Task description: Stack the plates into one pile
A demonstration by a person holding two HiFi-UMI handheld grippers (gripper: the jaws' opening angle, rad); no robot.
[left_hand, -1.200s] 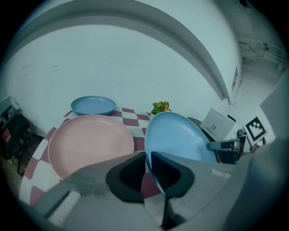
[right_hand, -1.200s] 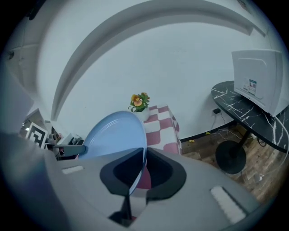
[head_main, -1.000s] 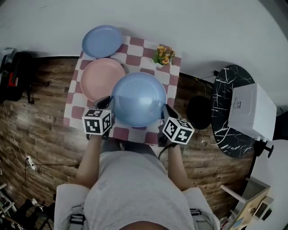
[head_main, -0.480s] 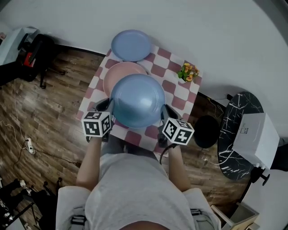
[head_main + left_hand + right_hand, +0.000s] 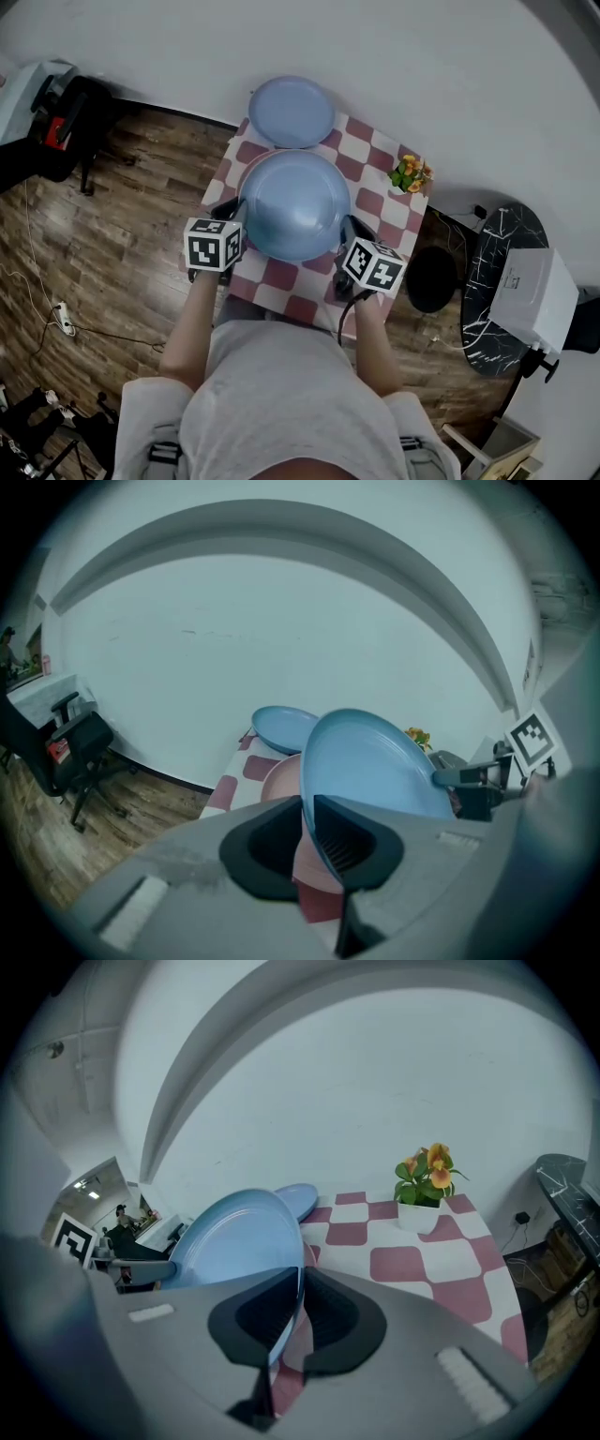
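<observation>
A blue plate (image 5: 294,204) hangs level above the checkered table (image 5: 375,202), held by its two side rims. My left gripper (image 5: 236,216) is shut on its left rim and my right gripper (image 5: 348,232) on its right rim. In the left gripper view the held plate (image 5: 375,761) runs between the pads, over a pink plate (image 5: 279,780). In the head view only a sliver of the pink plate (image 5: 247,167) shows under it. A second blue plate (image 5: 292,112) lies at the table's far end. The right gripper view shows the held plate (image 5: 239,1237) edge-on in its jaws.
A small potted flower (image 5: 411,175) stands at the table's far right corner. Right of the table are a black stool (image 5: 431,278), a dark marble side table (image 5: 487,281) and a white box (image 5: 530,295). An office chair (image 5: 70,117) stands at the far left on the wood floor.
Both grippers have carried the blue plate away from the person, from the table's near part to over the pink plate, which it now almost covers. The grip is unchanged.
</observation>
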